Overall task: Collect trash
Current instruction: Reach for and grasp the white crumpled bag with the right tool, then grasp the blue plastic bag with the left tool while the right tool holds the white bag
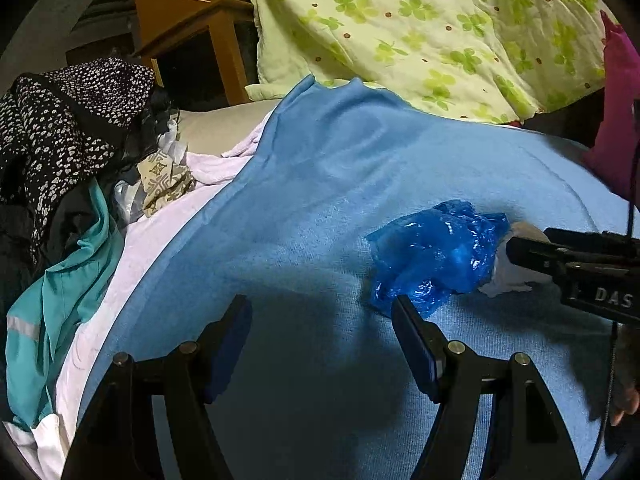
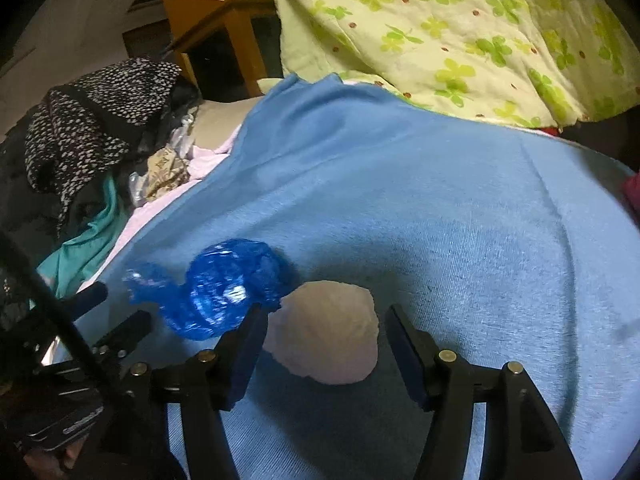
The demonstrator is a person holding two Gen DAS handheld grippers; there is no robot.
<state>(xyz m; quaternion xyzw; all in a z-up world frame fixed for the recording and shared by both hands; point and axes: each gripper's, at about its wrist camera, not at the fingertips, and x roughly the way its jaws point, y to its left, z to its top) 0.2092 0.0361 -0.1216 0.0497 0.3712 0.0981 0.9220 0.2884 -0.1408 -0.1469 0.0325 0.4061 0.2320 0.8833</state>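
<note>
While the left tool (image 1: 322,318) stands spread above the light blue knit blanket (image 1: 320,184), the crumpled blue plastic bag (image 1: 434,254) lies just beyond its right finger. Seen from the right wrist, the right tool (image 2: 326,330) is spread around a crumpled white paper wad (image 2: 332,332), with the bag (image 2: 218,290) touching its left finger.

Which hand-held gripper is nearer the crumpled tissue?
Right hand-held gripper: its open fingers flank the crumpled tissue. Left hand-held gripper sits beyond the blue plastic bag.
</note>
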